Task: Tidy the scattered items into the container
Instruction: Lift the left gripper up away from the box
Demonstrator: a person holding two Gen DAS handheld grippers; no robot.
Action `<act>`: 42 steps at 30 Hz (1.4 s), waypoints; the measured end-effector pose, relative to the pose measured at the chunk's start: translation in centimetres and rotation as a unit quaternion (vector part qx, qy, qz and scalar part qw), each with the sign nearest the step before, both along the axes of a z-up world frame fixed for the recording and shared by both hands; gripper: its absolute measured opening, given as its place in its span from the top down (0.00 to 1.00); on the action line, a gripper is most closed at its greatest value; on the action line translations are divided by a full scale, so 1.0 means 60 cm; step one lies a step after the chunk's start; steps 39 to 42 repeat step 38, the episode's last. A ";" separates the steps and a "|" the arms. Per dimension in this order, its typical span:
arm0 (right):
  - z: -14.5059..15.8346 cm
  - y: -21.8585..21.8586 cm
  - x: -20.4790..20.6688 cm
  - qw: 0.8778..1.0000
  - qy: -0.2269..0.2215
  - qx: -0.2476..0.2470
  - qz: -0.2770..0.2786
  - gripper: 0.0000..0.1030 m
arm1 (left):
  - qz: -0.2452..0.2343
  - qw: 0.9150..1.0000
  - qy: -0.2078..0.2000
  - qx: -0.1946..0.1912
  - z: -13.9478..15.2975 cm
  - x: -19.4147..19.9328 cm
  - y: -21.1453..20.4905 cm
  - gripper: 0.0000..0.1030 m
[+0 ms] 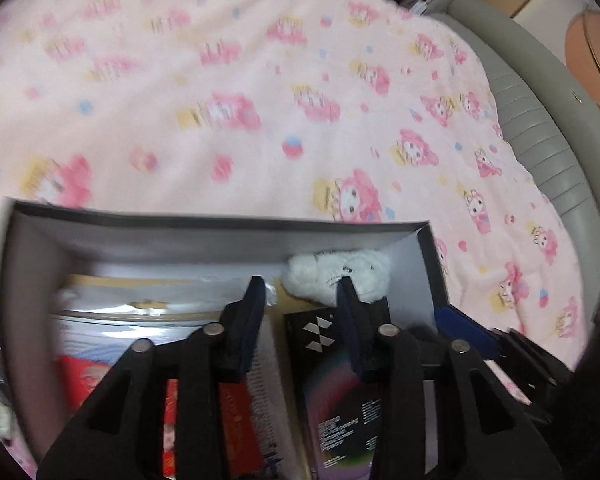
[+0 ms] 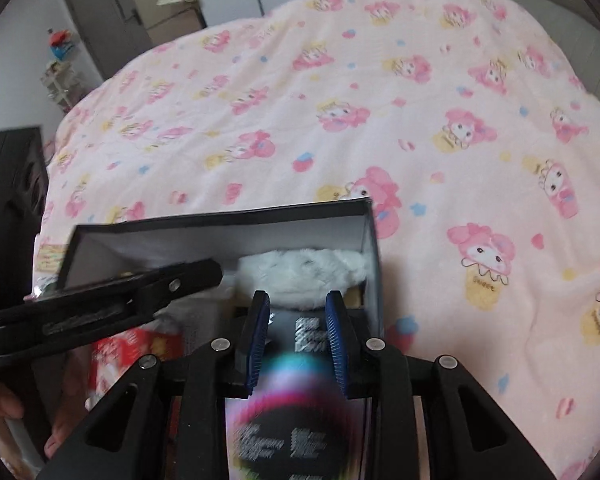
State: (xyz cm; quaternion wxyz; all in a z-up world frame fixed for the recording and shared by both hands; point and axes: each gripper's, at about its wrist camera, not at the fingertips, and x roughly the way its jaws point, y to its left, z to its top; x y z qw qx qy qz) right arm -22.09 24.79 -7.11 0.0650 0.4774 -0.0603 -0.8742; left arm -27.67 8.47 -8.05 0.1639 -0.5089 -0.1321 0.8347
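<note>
A box (image 1: 220,226) with dark outer walls and pale inner walls is seen lying on a bed covered by a pink cartoon-print blanket (image 1: 260,80). Several items are already held inside it. A white plush toy (image 1: 340,274) is tucked against the far right corner. A black carton (image 1: 332,392) with a white zigzag logo and a rainbow swirl is laid flat along the right side, just in front of the toy. On the left side a silvery packet (image 1: 112,320) and a red packet (image 1: 88,380) are seen, blurred.

The left gripper (image 1: 302,292) is held above the box, pointing down into it. Its fingers (image 1: 252,312) are parted and nothing is clasped between them; the carton lies below, apart from the pads.

The right gripper (image 2: 298,312) is poised over the same carton (image 2: 296,400), near the toy (image 2: 300,270). Its blue-padded fingers (image 2: 258,332) are likewise spread, released, with the carton seen beneath the gap rather than pinched. The left gripper's black body is visible in the right wrist view crossing the box from the left, and part of a hand (image 2: 4,408) is seen at the lower left edge.
</note>
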 end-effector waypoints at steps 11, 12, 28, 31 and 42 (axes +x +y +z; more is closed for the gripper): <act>0.137 -0.035 0.148 0.994 0.103 0.045 -0.015 0.40 | 0.034 0.985 0.144 -0.087 0.194 0.167 -0.040 0.12; 0.147 -0.039 0.158 0.993 0.107 0.047 -0.014 0.38 | 0.041 0.984 0.152 -0.088 0.209 0.186 -0.049 0.09; 0.252 -0.052 0.410 0.979 0.182 0.056 -0.073 0.23 | 0.113 0.959 0.229 -0.126 0.298 0.469 -0.096 0.01; 0.251 -0.047 0.439 0.979 0.185 0.047 -0.077 0.23 | 0.114 0.957 0.233 -0.128 0.297 0.505 -0.095 0.01; 0.266 -0.057 0.471 0.978 0.194 0.051 -0.050 0.23 | 0.110 0.958 0.236 -0.124 0.304 0.556 -0.086 0.01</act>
